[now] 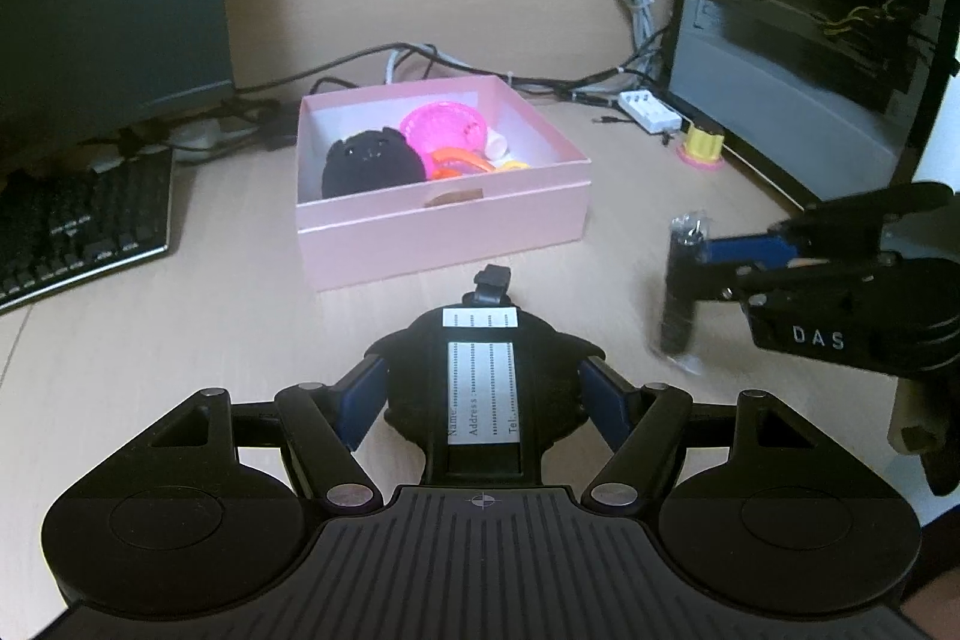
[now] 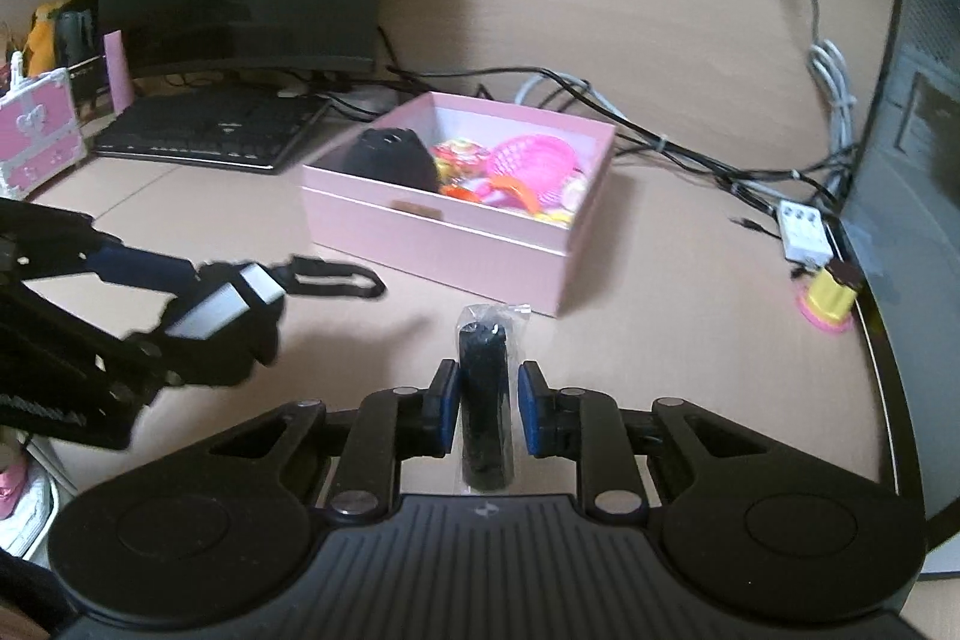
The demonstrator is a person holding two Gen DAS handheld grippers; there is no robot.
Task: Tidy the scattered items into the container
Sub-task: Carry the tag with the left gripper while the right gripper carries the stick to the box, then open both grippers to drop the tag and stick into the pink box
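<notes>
a: what's in the pink box point(image 1: 441, 226) right now?

b: a black plush toy point(image 1: 371, 161) sits in its left part, a pink plastic basket point(image 1: 443, 127) beside it toward the back, and some orange and yellow plastic bits point(image 1: 462, 162) in front of the basket. there's a small white piece next to them too, but i can't tell what it is. the box stands open on the desk point(image 1: 180, 340), in front of the tangle of cables point(image 1: 420, 58).

a: and your tongs?

b: my left gripper point(image 1: 483, 394) is clamped on a black luggage tag point(image 1: 483, 388), the label with its name and address lines facing up and the strap loop point(image 1: 492, 280) poking out ahead toward the box's near wall. the tag is off the desk, short of the box. my right gripper point(image 2: 483, 403) is pinched on a slim black item in a clear wrapper point(image 2: 485, 400), which stands upright between the blue pads point(image 2: 528, 412); the near corner of the box lies just beyond its top.

a: how are the hands angled?

b: both tilt downward toward the desk, aimed at the box, the right one coming in from the right side. a small yellow and pink item point(image 1: 703, 147) is still out on the desk near the computer case point(image 1: 780, 40).
</notes>
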